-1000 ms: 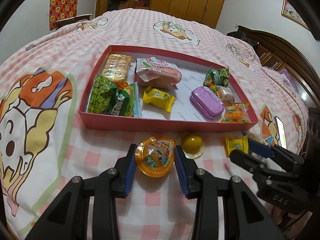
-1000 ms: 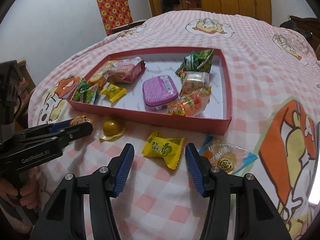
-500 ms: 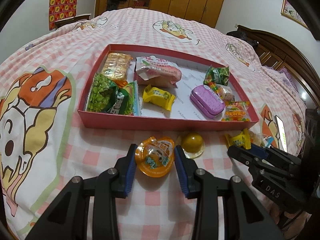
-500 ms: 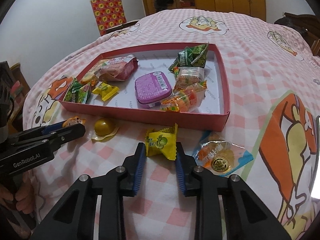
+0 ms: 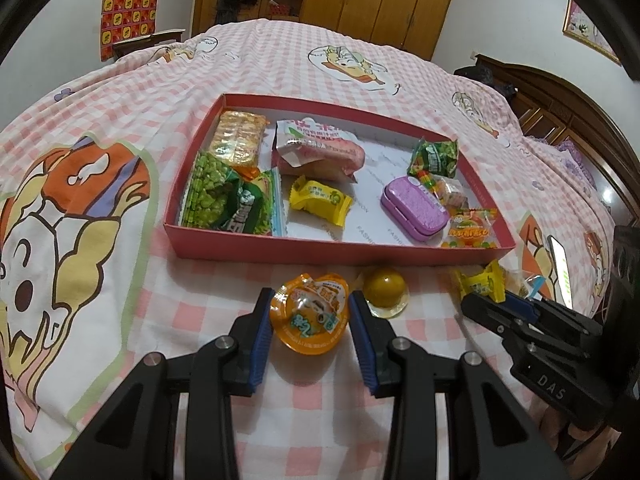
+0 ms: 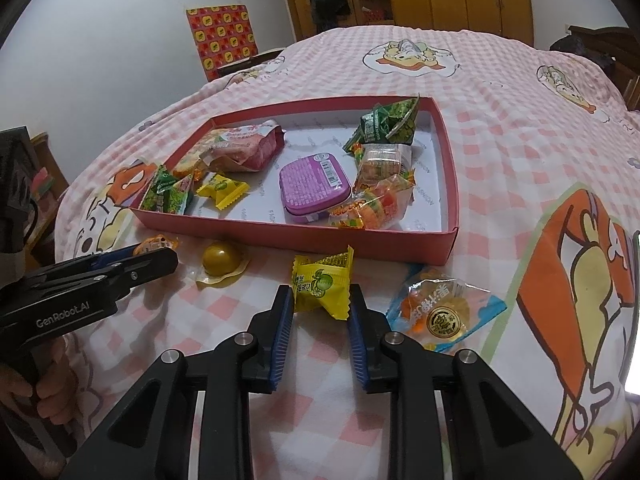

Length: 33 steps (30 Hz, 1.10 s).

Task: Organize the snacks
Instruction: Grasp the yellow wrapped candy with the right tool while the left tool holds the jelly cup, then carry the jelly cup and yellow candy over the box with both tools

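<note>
I see the bed's pink checked bedspread [image 5: 200, 320] filling both views, cartoon prints on it. On it sits the red tray [image 5: 332, 252], a shallow rectangular box with its long axis running left to right across my left wrist view, its near wall facing me. Inside the tray, from the left: a green pea packet [image 5: 224, 200], a cracker pack [image 5: 238, 140] behind it, a pink wrapped cake [image 5: 320, 156] lying crosswise, a yellow candy [image 5: 320, 200] in the middle, a purple tin [image 5: 414, 210] angled with one corner toward me, and a gummy packet [image 5: 470, 232] in the near right corner.

In front of the tray, on the bedspread, my left gripper [image 5: 310, 320] has narrowed onto the orange jelly cup [image 5: 310, 316], both blue pads touching its sides, the foil lid facing up and tilted toward me. Just to its right lies a small yellow jelly dome [image 5: 384, 286], flat side down.

My right gripper [image 6: 320, 304] is closed on the yellow lemon candy [image 6: 322, 284], pinching its lower part; the wrapper's long axis runs left to right, the right crimped end pointing up toward the tray wall. An orange-and-blue wrapped sweet [image 6: 444, 312] lies just right of it.
</note>
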Motion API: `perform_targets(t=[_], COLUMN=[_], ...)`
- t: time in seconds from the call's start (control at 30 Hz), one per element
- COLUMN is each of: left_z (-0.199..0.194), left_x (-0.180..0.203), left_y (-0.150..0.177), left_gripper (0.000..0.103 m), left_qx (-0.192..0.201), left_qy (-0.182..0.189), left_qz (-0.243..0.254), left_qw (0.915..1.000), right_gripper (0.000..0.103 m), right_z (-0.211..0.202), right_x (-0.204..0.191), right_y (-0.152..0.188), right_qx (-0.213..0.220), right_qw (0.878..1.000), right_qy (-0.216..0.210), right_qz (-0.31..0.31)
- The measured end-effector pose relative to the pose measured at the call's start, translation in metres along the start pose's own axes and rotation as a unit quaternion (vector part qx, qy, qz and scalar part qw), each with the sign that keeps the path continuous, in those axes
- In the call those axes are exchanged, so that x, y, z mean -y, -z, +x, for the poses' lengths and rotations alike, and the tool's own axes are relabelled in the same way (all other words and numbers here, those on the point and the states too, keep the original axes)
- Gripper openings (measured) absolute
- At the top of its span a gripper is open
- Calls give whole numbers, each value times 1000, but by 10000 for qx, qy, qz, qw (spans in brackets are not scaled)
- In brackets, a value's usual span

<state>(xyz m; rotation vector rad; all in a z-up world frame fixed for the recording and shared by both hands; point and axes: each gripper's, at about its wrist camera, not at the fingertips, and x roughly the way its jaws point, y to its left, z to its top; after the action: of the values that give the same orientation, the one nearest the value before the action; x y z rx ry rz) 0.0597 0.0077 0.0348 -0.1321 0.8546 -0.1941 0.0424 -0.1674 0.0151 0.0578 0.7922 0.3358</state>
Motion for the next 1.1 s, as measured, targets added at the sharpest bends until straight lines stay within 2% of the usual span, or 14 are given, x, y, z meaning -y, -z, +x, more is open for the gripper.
perform_targets(t=[0.7,1.1], left_z=[-18,-20], left_x=[3,13], left_y=[-5,-19], left_gripper=[38,38], left_qx=[154,235], left_qy=[52,106], left_qz=[22,192], left_qw=[9999,9995], right_gripper=[28,28], right_z=[-22,-24], right_x=[-11,-18], right_y=[-8,-20], right_qx=[280,273], right_qw=[9995,9994], right_qy=[-101,-165], right_qz=[-78,-126])
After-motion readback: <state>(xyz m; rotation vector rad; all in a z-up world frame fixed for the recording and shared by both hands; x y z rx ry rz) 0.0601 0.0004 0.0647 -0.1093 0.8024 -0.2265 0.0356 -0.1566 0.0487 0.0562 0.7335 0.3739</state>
